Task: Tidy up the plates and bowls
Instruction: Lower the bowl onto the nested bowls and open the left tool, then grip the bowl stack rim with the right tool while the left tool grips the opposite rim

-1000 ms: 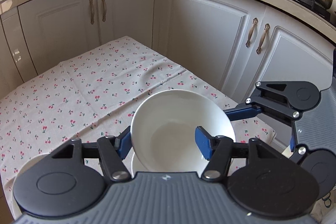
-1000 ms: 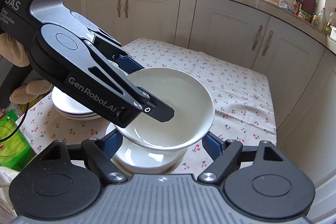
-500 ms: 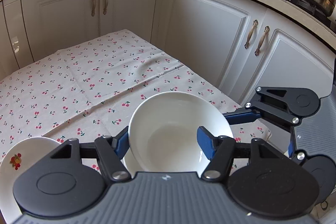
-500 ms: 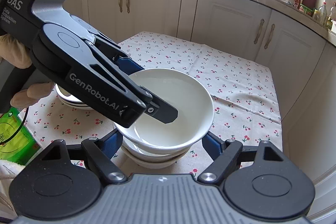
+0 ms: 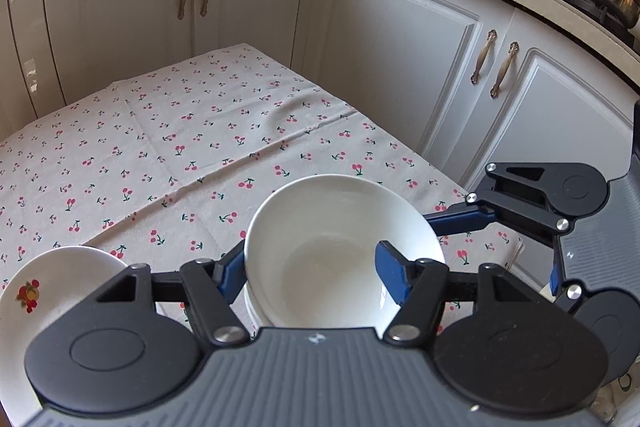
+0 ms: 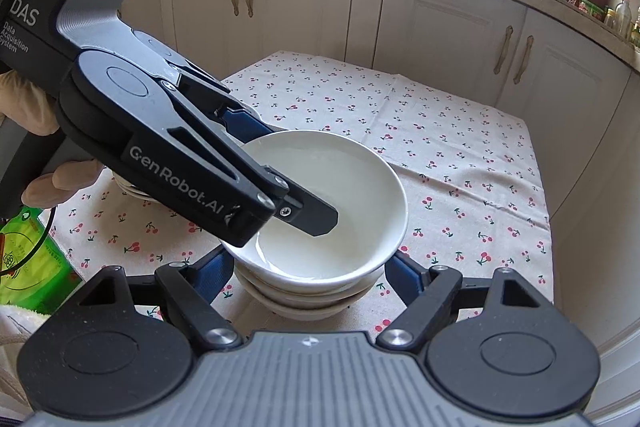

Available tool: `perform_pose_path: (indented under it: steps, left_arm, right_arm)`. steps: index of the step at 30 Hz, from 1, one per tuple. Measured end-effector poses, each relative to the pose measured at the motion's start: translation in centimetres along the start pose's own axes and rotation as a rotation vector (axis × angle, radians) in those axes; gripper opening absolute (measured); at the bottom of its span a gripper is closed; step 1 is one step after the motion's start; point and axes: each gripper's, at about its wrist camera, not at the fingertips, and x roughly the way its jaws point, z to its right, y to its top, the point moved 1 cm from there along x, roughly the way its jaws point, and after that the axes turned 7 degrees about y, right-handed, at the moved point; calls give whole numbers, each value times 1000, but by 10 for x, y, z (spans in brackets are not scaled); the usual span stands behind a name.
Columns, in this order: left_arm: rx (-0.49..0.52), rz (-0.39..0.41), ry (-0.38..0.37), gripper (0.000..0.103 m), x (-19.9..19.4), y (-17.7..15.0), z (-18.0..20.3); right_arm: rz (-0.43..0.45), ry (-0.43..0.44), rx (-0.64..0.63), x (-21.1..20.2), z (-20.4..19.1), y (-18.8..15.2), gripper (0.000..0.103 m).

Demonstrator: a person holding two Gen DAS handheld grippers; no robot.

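Observation:
A white bowl (image 5: 332,247) (image 6: 344,203) sits on top of a stack of white bowls (image 6: 308,301) on the cherry-print tablecloth (image 5: 180,147). My left gripper (image 5: 312,267) grips the top bowl's rim, one finger inside the bowl and one outside; it also shows in the right wrist view (image 6: 280,183). My right gripper (image 6: 308,275) is open, with a finger on each side of the bowl stack, not touching it. A white plate with a fruit print (image 5: 44,287) lies left of the bowls.
A stack of white plates (image 6: 132,189) lies behind my left gripper in the right wrist view. A green packet (image 6: 28,267) sits at the table's left edge. White kitchen cabinets (image 5: 400,47) stand close around the table.
The left gripper has lowered the bowl down onto the stack of bowls. The right gripper has stayed open around the stack.

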Motion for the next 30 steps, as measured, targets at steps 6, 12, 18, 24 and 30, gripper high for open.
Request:
perform_pose_path:
  steps: [6,12,18,24,30]
  left_arm:
    - [0,-1,-1,66,4,0,-2]
    - [16,4,4,66,4,-1,0]
    - [23,17,4,73,2,-3,-3]
    - [40,65,6,84,-13,-8,-8]
    - [87,105,-5,94,-31,-26,-12]
  right_arm:
    - [-1,4,4,2,2,1,86]
    - [-2,9,7,3,3,0,86]
    - [-1,4,-3,5,2,-3,93]
    - [40,-10,-30,-5,1,-5,102]
    - [9,-8,-22,-2,3,-13,103]
